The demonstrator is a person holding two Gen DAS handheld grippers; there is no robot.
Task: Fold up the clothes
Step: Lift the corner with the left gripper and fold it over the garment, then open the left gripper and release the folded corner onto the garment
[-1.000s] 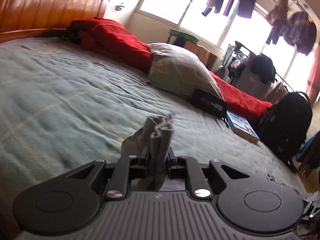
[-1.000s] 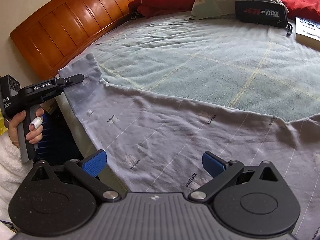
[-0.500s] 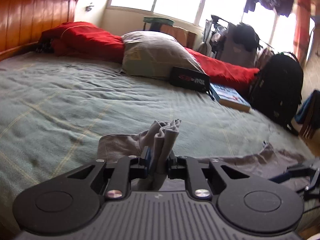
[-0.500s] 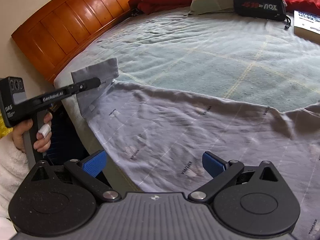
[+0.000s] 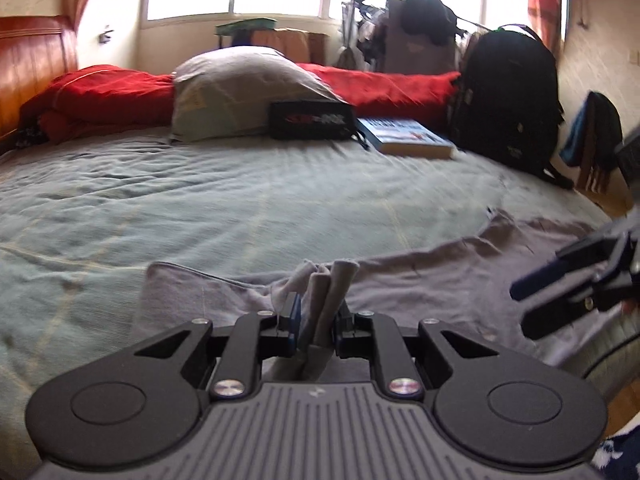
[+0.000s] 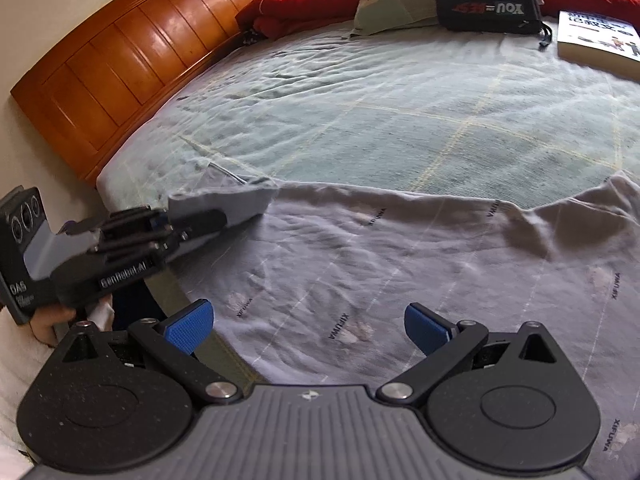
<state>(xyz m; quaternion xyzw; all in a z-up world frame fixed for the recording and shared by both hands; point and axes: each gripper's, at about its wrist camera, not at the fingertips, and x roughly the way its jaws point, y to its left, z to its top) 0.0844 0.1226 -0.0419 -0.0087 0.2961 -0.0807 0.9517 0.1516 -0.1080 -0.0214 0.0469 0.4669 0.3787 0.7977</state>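
The left gripper (image 5: 316, 320), its fingers clamped on the sleeve (image 6: 236, 206), has carried it inward over the grey shirt (image 6: 400, 264) on the bed (image 6: 360, 120). The right gripper (image 6: 308, 326) waits, fingers apart; the first fold is nearly laid.

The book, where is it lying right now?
The book lies at the far right of the bed, beside the black pouch leaning on the grey pillow.
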